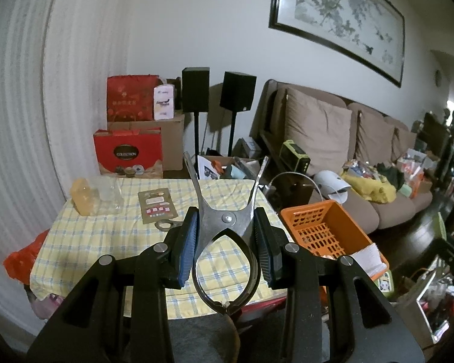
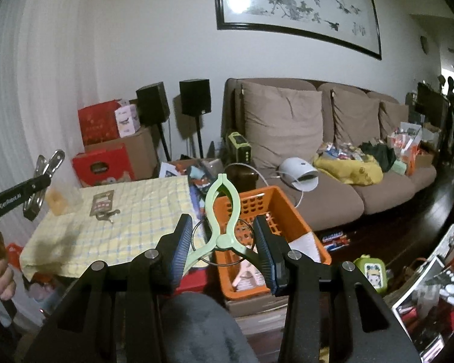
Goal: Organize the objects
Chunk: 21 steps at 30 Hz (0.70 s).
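The left gripper [image 1: 227, 242] clamped a metal clip [image 1: 227, 227] above the checked table [image 1: 90, 242]; the right gripper [image 2: 224, 245] pinched a green clip [image 2: 224, 220] over the orange basket [image 2: 290, 211], likely awaiting release

A shiny metal clip [image 1: 227, 227], a matt green plastic clip [image 2: 224, 230], an orange plastic basket [image 2: 290, 211], a checked cloth [image 1: 106, 242].

Metal clamp [image 1: 227, 227]: between the pads of the left gripper [image 1: 226, 236], above the table [image 1: 75, 242].
Plastic clamp [image 2: 224, 227]: between the pads of the right gripper [image 2: 224, 242], above the basket [image 2: 290, 208].
Basket: just right of the table.
Card [image 1: 157, 205]: on the table, far side.
Sofa [image 2: 333, 193]: behind the basket.
Speakers [image 1: 195, 89]: behind the table.
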Tool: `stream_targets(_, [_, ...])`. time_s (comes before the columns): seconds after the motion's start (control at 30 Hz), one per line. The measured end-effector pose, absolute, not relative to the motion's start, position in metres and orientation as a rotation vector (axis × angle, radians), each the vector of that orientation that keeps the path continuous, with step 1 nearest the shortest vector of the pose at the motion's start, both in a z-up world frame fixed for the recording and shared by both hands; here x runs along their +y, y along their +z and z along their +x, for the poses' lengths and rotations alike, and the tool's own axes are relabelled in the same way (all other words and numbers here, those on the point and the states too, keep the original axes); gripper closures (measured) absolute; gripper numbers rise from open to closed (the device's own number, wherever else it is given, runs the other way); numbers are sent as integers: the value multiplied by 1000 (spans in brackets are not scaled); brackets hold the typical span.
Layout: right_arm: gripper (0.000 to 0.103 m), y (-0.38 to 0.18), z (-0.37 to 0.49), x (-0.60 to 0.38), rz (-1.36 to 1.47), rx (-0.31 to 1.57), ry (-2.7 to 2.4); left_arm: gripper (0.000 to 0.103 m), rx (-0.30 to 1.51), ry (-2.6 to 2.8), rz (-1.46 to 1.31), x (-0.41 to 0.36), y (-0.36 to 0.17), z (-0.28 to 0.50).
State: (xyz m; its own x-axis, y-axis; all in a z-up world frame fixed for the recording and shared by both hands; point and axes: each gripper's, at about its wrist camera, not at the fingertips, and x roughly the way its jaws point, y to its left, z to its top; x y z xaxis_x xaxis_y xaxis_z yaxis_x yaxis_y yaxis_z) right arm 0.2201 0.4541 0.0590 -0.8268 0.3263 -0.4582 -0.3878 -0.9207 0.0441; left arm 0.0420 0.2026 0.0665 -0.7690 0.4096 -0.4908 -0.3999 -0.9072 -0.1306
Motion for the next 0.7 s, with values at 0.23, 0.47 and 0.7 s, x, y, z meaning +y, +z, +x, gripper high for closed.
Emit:
stream_targets(0.23, [61,52,226,468,-651,186,2711,69,-30,2641,-716,193,74,41])
stream_targets(0.47, [61,42,224,470,-661,190,2758,69,-14,2647,-735,195,67,39])
stream_targets(0.7, [61,15,211,491,-682,270,2772,69,-19,2655,-776,203,54,36])
